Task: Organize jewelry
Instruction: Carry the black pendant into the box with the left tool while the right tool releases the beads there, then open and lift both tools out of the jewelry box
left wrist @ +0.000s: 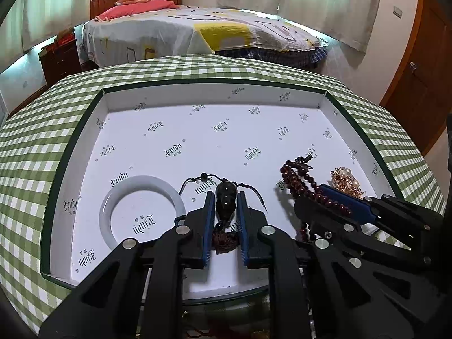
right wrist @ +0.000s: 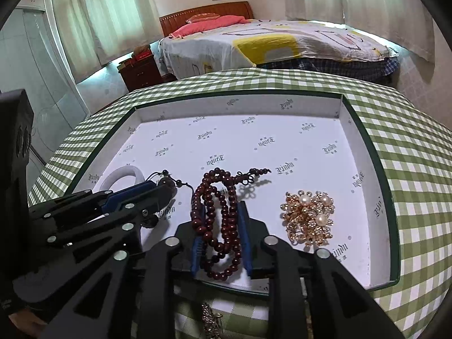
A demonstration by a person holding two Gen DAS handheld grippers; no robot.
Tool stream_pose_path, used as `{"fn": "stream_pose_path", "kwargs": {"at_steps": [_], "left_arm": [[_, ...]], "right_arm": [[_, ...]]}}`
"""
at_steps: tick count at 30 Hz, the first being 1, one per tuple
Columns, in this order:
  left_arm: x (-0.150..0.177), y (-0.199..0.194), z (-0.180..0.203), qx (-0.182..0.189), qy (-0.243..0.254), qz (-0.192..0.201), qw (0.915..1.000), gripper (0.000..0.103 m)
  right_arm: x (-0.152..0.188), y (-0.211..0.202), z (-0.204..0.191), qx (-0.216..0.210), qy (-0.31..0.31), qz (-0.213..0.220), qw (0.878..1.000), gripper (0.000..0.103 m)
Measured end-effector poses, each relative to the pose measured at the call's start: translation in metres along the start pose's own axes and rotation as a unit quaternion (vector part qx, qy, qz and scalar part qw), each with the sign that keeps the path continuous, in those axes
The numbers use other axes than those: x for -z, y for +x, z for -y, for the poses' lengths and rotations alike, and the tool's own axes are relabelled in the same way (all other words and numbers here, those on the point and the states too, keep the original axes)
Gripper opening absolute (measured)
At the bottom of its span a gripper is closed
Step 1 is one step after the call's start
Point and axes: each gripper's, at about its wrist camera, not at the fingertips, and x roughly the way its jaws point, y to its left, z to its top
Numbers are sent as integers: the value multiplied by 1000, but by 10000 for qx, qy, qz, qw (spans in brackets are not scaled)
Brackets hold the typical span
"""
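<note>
Box on checked cloth. L→R inside: white bangle flat; left gripper, jaws slightly apart round dark pendant; right gripper, jaws slightly apart round red bead strand; gold-pearl piece near R wall.
</note>
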Motion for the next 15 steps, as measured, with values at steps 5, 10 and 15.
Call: {"fn": "stream_pose_path", "kwargs": {"at_steps": [5,10,15], "left_arm": [[-3,-1,-5,59,-93,5,9999,30],[-3,-7,-7,72,-130,64,9999,42],[-4,-12,-8,114,-175,147,9997,53]], "right_arm": [[-1,-4,8,-54,102,43,9999,40],[-1,-10,8,-73,89,87,9999,41],[-4,-17,8,-74,86,144,9998,42]]}}
